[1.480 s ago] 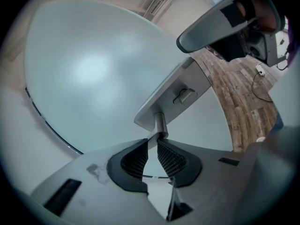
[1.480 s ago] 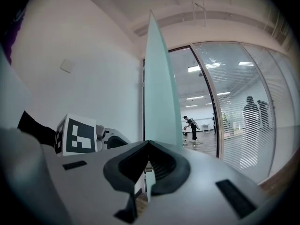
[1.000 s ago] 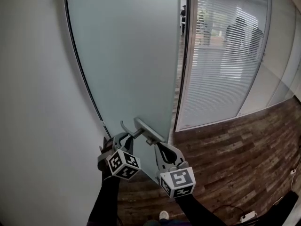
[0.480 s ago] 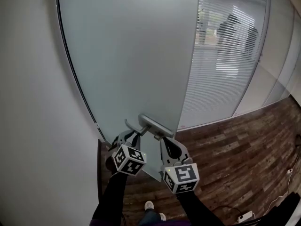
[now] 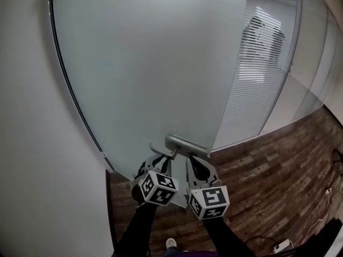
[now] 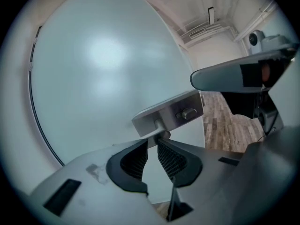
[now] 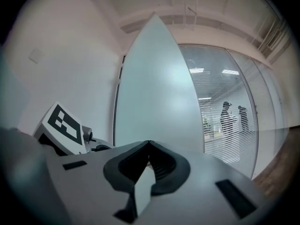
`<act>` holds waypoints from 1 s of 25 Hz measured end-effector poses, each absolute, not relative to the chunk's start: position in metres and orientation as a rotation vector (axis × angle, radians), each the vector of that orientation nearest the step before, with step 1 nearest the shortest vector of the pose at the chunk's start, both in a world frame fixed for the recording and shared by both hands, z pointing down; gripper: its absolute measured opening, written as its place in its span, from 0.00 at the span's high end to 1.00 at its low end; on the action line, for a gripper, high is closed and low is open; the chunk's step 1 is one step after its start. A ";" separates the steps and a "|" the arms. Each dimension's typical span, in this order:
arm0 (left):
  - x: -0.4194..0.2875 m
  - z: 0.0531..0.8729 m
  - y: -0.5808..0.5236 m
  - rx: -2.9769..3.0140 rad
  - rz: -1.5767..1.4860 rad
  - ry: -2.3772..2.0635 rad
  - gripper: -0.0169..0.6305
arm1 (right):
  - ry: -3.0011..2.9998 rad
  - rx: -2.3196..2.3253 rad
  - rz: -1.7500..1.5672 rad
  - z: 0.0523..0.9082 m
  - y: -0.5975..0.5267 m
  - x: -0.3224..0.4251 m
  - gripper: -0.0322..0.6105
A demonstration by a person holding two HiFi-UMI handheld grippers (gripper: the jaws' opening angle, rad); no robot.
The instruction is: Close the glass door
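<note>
Leverage on the glass door (image 5: 150,63) is why your left tongs (image 5: 162,162) clamp its handle (image 5: 185,143); right tongs (image 5: 197,164) sit alongside, shut, empty.

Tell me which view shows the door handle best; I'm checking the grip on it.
Left gripper view: the door handle fills the middle, close up, its neck pinched in the left gripper. Head view shows it small, from above. In the right gripper view I can't make it out.

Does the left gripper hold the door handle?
Yes, the left gripper view shows the left gripper with its jaws pinched on the stem of the handle.
</note>
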State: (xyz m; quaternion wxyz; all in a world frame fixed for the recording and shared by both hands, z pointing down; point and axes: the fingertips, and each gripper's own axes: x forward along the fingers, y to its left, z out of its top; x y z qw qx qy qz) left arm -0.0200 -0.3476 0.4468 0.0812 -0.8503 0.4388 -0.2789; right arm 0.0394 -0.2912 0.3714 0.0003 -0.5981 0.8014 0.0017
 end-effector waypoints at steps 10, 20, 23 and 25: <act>0.019 0.444 -0.396 -2.526 -0.810 1.153 0.87 | 2.425 -2.011 -0.001 0.376 -0.340 0.067 0.95; 0.046 0.422 -0.451 -2.202 -0.829 1.176 0.87 | 2.441 -2.001 -0.013 0.380 -0.399 0.113 0.95; 0.051 0.435 -0.463 -2.064 -0.986 1.035 0.82 | 2.460 -1.965 -0.005 0.383 -0.416 0.126 0.95; 0.055 0.442 -0.469 -1.986 -1.084 0.917 0.82 | 2.477 -1.929 0.008 0.378 -0.430 0.131 0.95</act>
